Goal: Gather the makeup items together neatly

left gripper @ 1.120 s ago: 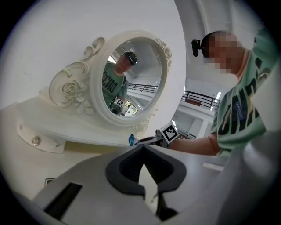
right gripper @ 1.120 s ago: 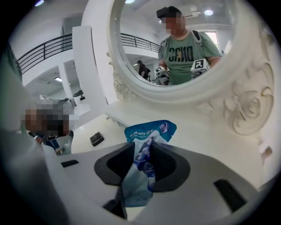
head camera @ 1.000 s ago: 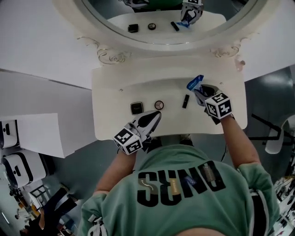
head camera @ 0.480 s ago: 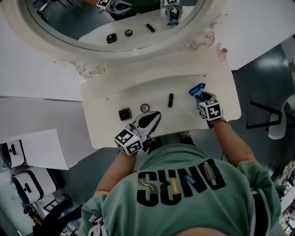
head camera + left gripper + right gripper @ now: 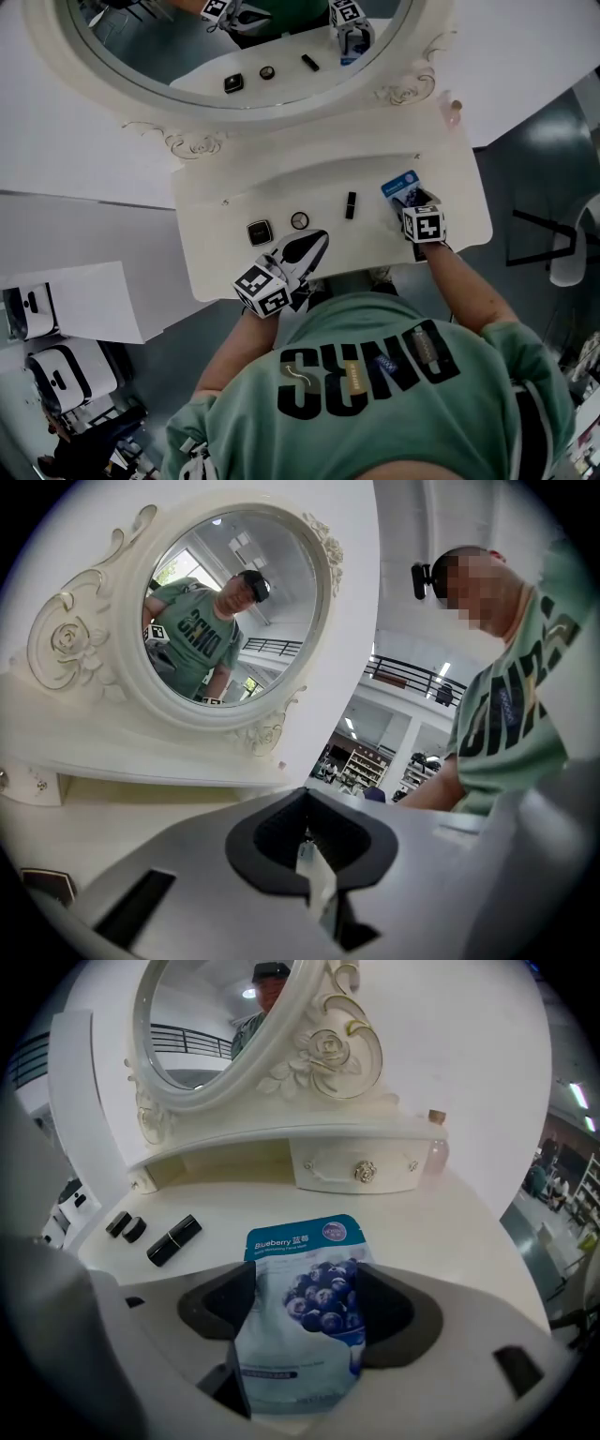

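Toward the left end of the table (image 5: pixel 225 202), about midway between its back and front edges, lies the square compact (image 5: pixel 260 232). The round compact (image 5: pixel 299 220) is just beside it on the right. The left gripper (image 5: pixel 317 240) is at the front edge, just in front of these two. Its fingers (image 5: pixel 281 841) are pressed together with nothing between them. Right of the round compact, a little apart, lies the lipstick (image 5: pixel 351 204). Further right, near the table's right end, the sachet (image 5: pixel 305 1241) looks to lie flat, well apart from the lipstick. The right gripper (image 5: pixel 302 1297) points down over it. Its fingers (image 5: pixel 220 1312) have just been opening and now stand wide, one on each side of the sachet, pads off it.

The step in hand looks like the release of the sachet. To do it well, the person should draw the right gripper straight up and back, so that no finger catches the foil and skews it. The sachet seems too far from the row to count as gathered. It likely needs sliding left until it sits just beside the lipstick, its long edge in line with it.

Counted: one square compact, one round compact, one lipstick and one sachet, so four items. There are two grippers, and one mirror (image 5: pixel 234 47) at the back.
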A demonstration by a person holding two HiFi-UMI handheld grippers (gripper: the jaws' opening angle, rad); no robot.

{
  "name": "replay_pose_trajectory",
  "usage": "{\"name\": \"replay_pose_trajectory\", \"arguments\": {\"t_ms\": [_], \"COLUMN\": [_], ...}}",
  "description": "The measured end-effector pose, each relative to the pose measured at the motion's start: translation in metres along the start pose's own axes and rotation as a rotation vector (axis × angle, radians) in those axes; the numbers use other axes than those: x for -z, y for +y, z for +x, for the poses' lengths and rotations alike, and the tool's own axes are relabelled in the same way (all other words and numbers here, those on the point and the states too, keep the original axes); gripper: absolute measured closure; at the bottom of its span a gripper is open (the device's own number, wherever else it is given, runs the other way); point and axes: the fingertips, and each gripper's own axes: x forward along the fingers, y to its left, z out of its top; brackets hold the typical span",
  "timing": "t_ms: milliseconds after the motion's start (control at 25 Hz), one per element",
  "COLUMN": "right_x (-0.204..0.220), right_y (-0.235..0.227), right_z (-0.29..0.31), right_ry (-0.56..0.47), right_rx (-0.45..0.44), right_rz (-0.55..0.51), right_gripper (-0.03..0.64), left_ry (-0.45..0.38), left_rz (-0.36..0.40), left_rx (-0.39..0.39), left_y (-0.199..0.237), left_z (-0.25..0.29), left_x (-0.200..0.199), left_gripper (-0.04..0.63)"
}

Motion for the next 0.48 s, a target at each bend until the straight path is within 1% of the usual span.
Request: {"name": "replay_pose_trajectory", "arguments": {"t_ms": [160,320,480], "right_x": [0.002,0.001,-0.001], "right_y": [0.001,-0.002,0.000], "right_z": [0.001,-0.001,-0.005], "right_ry": [0.003,0.036,0.083], "right_rx": [0.030,0.048,0.006], "right_rz": [0.026,0.043,0.056], "right_gripper": [0.288,0.288,0.288], "left_ry": [-0.011,-0.017,-0.032], "left_rz": [0.010,0.021,0.037], "left_rx": [-0.018,-0.040,-0.057], "left_y": [-0.003,-0.001,0.000], "left_z": [-0.014,-0.030,-0.044], "left_x": [-0.005,-0.012,-0.021], "left_gripper": [0.585,0.586,0.584]}}
